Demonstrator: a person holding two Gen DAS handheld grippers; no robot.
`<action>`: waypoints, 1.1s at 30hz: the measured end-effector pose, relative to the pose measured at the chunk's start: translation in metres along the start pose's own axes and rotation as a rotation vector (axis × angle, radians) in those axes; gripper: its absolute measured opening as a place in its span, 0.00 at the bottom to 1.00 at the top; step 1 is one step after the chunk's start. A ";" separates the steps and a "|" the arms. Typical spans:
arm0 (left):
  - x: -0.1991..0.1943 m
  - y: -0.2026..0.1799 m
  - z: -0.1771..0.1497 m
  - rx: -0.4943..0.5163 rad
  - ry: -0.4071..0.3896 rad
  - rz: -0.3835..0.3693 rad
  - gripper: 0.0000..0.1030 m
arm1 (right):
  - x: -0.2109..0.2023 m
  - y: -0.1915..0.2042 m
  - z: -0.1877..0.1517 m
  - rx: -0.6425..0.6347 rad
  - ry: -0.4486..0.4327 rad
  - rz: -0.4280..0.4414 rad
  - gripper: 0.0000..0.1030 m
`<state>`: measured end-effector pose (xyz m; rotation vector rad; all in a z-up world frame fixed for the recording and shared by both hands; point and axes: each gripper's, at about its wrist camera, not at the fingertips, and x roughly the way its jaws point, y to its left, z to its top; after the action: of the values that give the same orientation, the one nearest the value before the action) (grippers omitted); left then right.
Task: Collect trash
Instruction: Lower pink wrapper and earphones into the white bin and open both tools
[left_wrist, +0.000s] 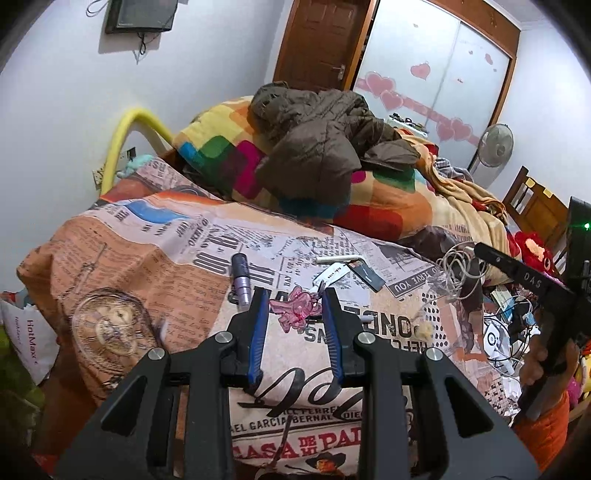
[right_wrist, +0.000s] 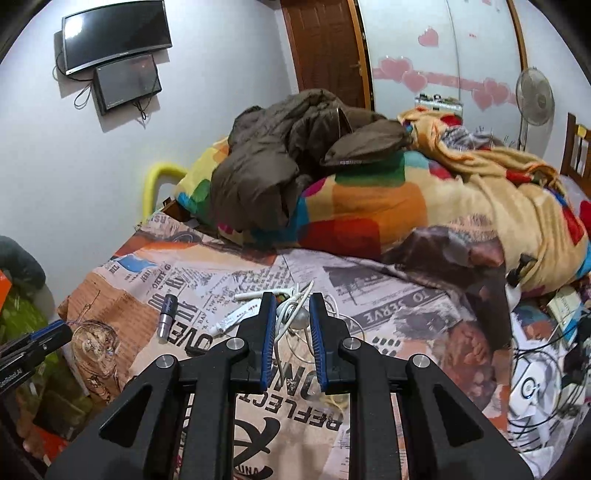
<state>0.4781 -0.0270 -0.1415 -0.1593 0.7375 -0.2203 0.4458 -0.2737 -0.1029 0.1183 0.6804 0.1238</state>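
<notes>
Trash: a pink plastic scrap (left_wrist: 295, 308) sits between my left jaws (left_wrist: 293, 295), which stand partly apart; whether the pads pinch it I cannot tell. It hangs over the bed (left_wrist: 155, 236) near its foot edge. From the right wrist, my right jaws (right_wrist: 293, 299) are nearly closed on a white cable (right_wrist: 291, 310).

place: home bedroom | shown by: bed (right_wrist: 369, 266) with blankets; wardrobe (left_wrist: 443, 74) with heart stickers; wall TV (right_wrist: 114, 35)
</notes>
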 end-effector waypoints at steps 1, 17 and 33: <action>-0.004 0.001 0.000 0.001 -0.003 0.004 0.28 | -0.003 0.002 0.002 -0.002 -0.006 -0.001 0.16; -0.093 0.046 -0.013 -0.036 -0.081 0.065 0.28 | -0.054 0.080 0.012 -0.124 -0.055 0.080 0.16; -0.203 0.122 -0.063 -0.093 -0.129 0.206 0.28 | -0.102 0.215 -0.021 -0.295 -0.068 0.298 0.16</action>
<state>0.3064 0.1378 -0.0829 -0.1829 0.6305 0.0203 0.3372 -0.0759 -0.0239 -0.0607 0.5666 0.5021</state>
